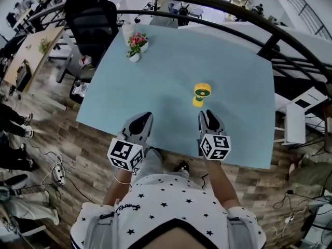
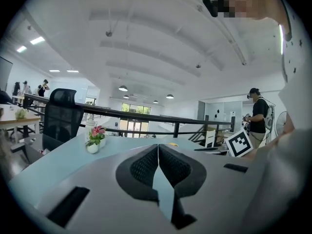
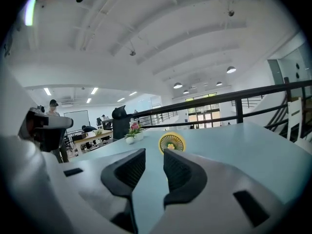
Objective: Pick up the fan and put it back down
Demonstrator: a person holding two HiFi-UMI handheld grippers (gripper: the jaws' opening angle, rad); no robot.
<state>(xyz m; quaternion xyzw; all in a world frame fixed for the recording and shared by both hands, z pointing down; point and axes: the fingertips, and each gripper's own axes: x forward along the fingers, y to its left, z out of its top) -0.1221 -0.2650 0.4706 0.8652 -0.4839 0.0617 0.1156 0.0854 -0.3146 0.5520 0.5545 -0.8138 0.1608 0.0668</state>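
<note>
A small yellow fan (image 1: 201, 94) stands upright on the light blue table (image 1: 171, 66), right of the middle. In the right gripper view the fan (image 3: 172, 142) shows just beyond the jaws, facing the camera. My right gripper (image 1: 209, 116) is a short way in front of the fan, open, with nothing between its fingers. My left gripper (image 1: 143, 119) hovers over the table's near edge to the left, its jaws shut with the pads touching and empty. In the left gripper view the gripper (image 2: 158, 147) points across the table.
A small white vase of pink flowers (image 1: 137, 45) stands at the table's far left corner, with a black office chair (image 1: 93, 22) behind it. A black railing (image 1: 249, 14) curves round the far side. Wooden floor and cables lie to the left.
</note>
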